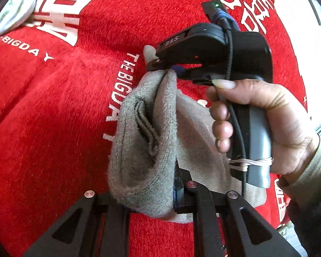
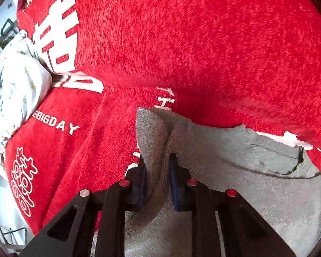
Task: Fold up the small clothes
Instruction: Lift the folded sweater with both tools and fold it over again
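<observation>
A small grey knit garment (image 1: 143, 141) hangs bunched between both grippers above a red cloth. My left gripper (image 1: 160, 194) is shut on its lower part; the cloth covers the left finger. My right gripper (image 1: 171, 68), held by a hand (image 1: 267, 120), is shut on the garment's upper edge. In the right wrist view the right gripper (image 2: 157, 180) pinches a fold of the grey garment (image 2: 235, 171) between its blue pads (image 2: 173, 184). The garment spreads to the right, with a dark seam line.
A red cloth with white characters and "THE BIG DAY" lettering (image 1: 64, 107) covers the surface; it also shows in the right wrist view (image 2: 203, 42). A white patterned bundle of cloth (image 2: 17, 90) lies at the left edge, also in the left wrist view (image 1: 12, 15).
</observation>
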Motion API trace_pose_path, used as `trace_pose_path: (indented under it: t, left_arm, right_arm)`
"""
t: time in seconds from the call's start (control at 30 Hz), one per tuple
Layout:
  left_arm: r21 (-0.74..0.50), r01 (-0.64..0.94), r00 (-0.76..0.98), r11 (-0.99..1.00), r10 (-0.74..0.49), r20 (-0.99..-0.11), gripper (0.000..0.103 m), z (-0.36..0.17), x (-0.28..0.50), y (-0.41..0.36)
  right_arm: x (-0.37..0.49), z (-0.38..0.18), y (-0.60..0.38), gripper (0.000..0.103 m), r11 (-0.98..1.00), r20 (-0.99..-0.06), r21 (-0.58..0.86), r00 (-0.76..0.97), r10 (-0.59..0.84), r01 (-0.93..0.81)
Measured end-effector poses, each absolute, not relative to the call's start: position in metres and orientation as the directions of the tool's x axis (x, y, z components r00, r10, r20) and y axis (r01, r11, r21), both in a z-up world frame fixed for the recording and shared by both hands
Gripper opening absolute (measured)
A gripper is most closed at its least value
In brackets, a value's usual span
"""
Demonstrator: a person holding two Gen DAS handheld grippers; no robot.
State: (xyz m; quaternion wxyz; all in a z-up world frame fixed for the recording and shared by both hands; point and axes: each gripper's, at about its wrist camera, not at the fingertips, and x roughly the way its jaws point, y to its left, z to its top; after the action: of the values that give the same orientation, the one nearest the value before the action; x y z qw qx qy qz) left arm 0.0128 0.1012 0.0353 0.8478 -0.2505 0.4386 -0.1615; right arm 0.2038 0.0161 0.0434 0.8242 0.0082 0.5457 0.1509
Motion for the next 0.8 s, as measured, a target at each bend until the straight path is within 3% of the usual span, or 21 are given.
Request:
trace_pose_path:
  t: [0.8]
  left_arm:
    - [-0.292, 0.160, 0.572, 0.943, -0.330, -0.751, 0.015, 0.091, 0.011, 0.039]
  right_arm:
    - [0.183, 0.105, -0.068, 0.021, 0.912, -0.798, 0.367, 0.440, 0.411, -0.186]
